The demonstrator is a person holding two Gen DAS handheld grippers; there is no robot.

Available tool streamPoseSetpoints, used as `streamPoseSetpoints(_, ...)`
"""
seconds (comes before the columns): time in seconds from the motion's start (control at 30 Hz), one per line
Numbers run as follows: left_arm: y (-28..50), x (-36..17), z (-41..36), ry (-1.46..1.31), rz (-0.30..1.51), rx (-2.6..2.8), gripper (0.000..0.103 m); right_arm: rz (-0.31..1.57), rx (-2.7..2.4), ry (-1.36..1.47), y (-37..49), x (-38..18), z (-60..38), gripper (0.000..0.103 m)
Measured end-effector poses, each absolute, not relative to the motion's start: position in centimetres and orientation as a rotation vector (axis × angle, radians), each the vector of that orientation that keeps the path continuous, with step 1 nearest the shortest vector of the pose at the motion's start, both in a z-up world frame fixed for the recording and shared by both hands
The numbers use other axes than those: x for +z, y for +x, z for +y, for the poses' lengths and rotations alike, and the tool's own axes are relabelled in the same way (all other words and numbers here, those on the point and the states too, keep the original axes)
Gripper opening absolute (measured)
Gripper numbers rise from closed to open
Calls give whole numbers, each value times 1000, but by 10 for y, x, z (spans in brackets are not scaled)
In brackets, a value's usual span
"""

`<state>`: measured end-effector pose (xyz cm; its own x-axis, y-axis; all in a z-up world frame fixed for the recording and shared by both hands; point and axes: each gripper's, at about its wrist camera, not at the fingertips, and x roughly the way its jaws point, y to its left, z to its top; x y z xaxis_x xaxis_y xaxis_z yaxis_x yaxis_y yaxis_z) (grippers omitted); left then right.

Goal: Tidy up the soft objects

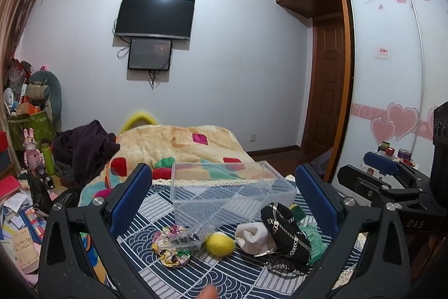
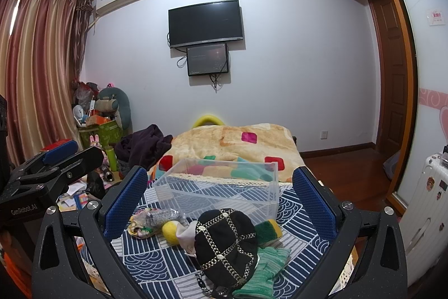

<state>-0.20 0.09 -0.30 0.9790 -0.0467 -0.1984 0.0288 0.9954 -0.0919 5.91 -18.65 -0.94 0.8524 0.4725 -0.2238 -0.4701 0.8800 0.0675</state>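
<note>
A clear plastic box stands empty on a blue patterned cloth. In front of it lie soft things: a floral scrunchie, a yellow ball, a white sock, a black chain-trimmed hat, a green glove and a green-yellow sponge. My left gripper and my right gripper are both open and empty, raised above the items. Each also shows at the other view's edge.
A bed with a beige patchwork blanket lies behind the box. Clutter, toys and papers fill the floor at left. A white suitcase and a wardrobe stand at right. A TV hangs on the far wall.
</note>
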Motion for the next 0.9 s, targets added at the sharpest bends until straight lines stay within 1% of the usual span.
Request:
streamPoseSetpoints(0.13,8,-19,5,-97,267,-50,103,279,493,-4,65,-18,-185,103)
streamPoseSetpoints(0.3,29,-51,12,-129,392,-63,103,360,490,-29,75,-41,-184,103)
streamPoseSetpoints(0.37,35,-61,16,-144,428,-64,93,389,492,-35,79,-49,-183,102)
streamPoseSetpoints(0.4,40,-68,19,-151,452,-61,86,404,495,-39,81,-53,-182,100)
streamPoseSetpoints(0.47,49,-78,26,-166,500,-43,82,437,502,-47,86,-60,-180,88)
streamPoseSetpoints(0.53,55,-87,33,-179,522,-30,76,480,515,-44,92,-69,-179,84)
streamPoseSetpoints(0.57,58,-91,35,-184,531,-31,74,498,521,-41,94,-72,-179,79)
streamPoseSetpoints(0.63,63,-98,39,-196,551,-40,69,533,534,-36,99,-79,-178,75)
streamPoseSetpoints(0.7,68,-104,39,-206,565,-52,68,559,540,-32,102,-86,-178,74)
streamPoseSetpoints(0.77,74,-107,40,-211,575,-54,65,580,552,-26,105,-92,-176,70)
streamPoseSetpoints(0.8,78,-109,40,-210,580,-47,63,587,554,-24,105,-94,-175,69)
streamPoseSetpoints(0.83,81,-112,41,-210,584,-31,59,596,553,-22,107,-97,-175,67)
streamPoseSetpoints(0.9,87,-117,44,-204,594,37,56,614,556,-18,110,-100,-173,64)
